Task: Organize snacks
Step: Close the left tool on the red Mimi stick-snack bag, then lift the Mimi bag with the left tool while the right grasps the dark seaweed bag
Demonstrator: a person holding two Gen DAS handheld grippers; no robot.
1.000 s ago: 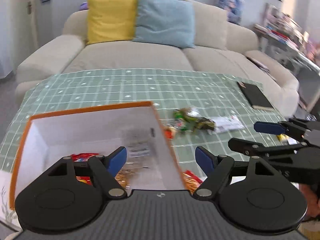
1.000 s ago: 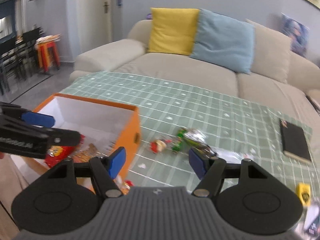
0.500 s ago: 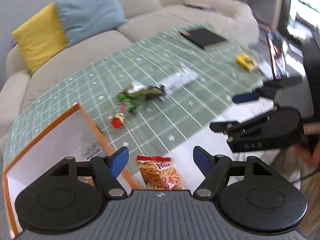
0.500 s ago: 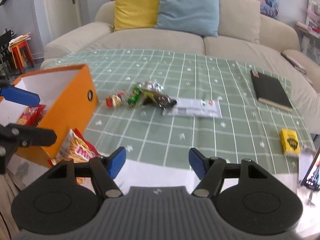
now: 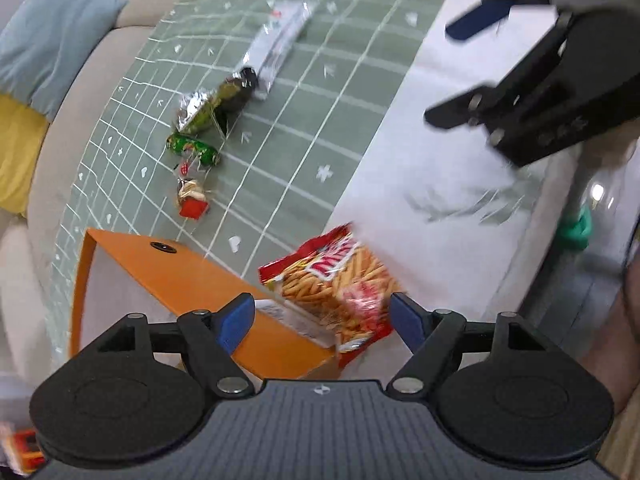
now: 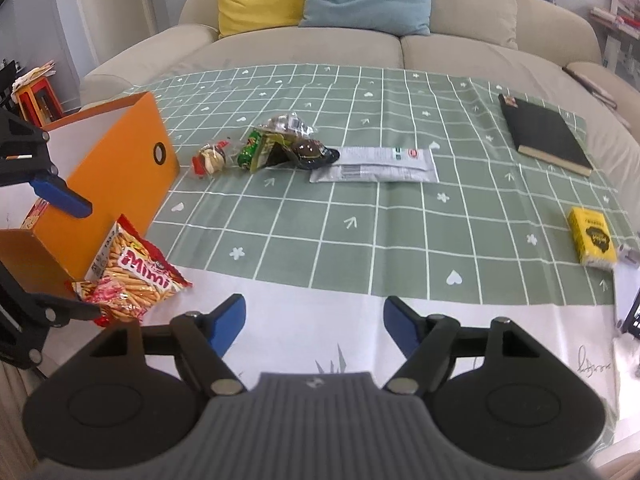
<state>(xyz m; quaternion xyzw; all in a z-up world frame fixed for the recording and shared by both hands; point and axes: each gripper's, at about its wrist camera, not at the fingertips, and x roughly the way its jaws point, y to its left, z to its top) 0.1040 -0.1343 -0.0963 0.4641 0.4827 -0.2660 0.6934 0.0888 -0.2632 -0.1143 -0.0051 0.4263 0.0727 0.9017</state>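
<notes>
Orange box [image 6: 120, 168] sits left of R gripper [image 6: 314, 322], jaws wide, holding nothing. One red stick-snack bag [image 5: 340, 284] lies betw L gripper [image 5: 322, 316] jaws, also wide, leaning on box corner. Ahead of R jaws on green cloth [image 6: 400, 224]: approx 4 small snacks in a cluster [image 6: 276, 148], plus 1 flat white packet [image 6: 378, 164]. Far right: 1 black notebook [image 6: 544, 132], 1 yellow pack [image 6: 594, 236]. Nothing blocks either gripper.

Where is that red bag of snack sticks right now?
The red snack bag lies on the table at the left of the right wrist view, against the orange box, just ahead of the open left tool.
</notes>
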